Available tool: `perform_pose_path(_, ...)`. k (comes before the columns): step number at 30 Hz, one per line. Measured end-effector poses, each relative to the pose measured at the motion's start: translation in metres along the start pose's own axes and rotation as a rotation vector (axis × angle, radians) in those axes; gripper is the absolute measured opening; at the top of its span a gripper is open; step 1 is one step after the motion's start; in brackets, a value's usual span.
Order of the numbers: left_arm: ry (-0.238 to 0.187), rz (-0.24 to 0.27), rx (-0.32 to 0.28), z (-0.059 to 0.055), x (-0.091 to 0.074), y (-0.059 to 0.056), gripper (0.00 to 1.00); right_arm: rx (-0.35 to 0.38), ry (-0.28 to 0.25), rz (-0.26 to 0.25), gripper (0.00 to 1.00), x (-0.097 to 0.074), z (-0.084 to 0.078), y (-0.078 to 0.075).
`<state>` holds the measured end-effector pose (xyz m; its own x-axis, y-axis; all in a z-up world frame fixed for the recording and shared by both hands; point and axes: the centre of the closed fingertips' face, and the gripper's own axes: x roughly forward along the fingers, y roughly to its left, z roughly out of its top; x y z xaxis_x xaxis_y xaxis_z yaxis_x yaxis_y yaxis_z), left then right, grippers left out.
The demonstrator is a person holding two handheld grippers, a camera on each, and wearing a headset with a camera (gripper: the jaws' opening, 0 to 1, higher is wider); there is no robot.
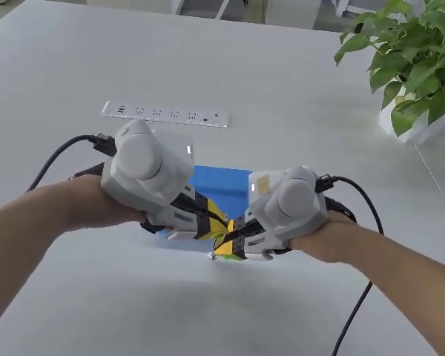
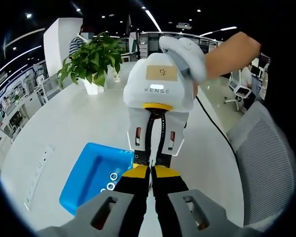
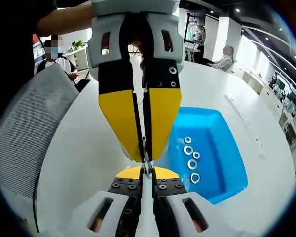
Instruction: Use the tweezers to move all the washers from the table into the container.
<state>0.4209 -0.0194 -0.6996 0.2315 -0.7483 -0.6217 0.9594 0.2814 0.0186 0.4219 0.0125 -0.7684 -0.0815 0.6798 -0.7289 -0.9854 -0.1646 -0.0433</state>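
My two grippers meet tip to tip just above the table, at the near edge of a blue container (image 1: 216, 182). In the head view the left gripper (image 1: 219, 222) comes in from the left and the right gripper (image 1: 227, 249) from the right. The right gripper (image 3: 144, 173) is shut on thin silver tweezers (image 3: 146, 165), whose body runs back between its jaws. The left gripper (image 3: 144, 156) has its yellow pads (image 3: 121, 123) closed on the tweezers' tip. Several washers (image 3: 191, 158) lie inside the container (image 3: 227, 158); the left gripper view also has the washers (image 2: 111, 181).
A white power strip (image 1: 165, 114) lies on the table beyond the container. A potted plant (image 1: 411, 67) stands at the far right. A mesh office chair (image 2: 266, 163) sits beside the table. Bare white tabletop (image 1: 170, 304) stretches in front of the grippers.
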Motion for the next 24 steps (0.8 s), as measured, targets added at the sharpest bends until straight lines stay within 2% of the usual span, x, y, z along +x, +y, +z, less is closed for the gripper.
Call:
perform_pose_path(3,-0.009,0.000,-0.011,0.002,-0.003,-0.001,0.08,0.005,-0.001,0.005,0.07,-0.001,0.002,0.004)
perform_pose_path(7,-0.059,0.016,-0.035,0.014,-0.012,0.000,0.14,0.005,-0.002,-0.001,0.07,-0.004,0.008,0.006)
perform_pose_path(12,-0.105,0.028,-0.060,0.021,-0.025,0.000,0.30,0.029,-0.019,-0.015,0.07,-0.015,0.021,0.006)
perform_pose_path(15,-0.110,0.043,-0.078,0.018,-0.031,0.001,0.42,0.037,-0.027,-0.025,0.07,-0.020,0.027,0.004)
perform_pose_path(17,-0.130,0.062,-0.110,0.018,-0.036,0.003,0.53,0.036,-0.037,-0.025,0.07,-0.023,0.031,0.005)
perform_pose_path(20,-0.158,0.077,-0.152,0.019,-0.044,0.004,0.62,0.033,-0.038,-0.025,0.07,-0.027,0.037,0.007)
perform_pose_path(24,-0.176,0.101,-0.163,0.016,-0.053,0.003,0.74,0.043,-0.054,-0.032,0.07,-0.036,0.045,0.005)
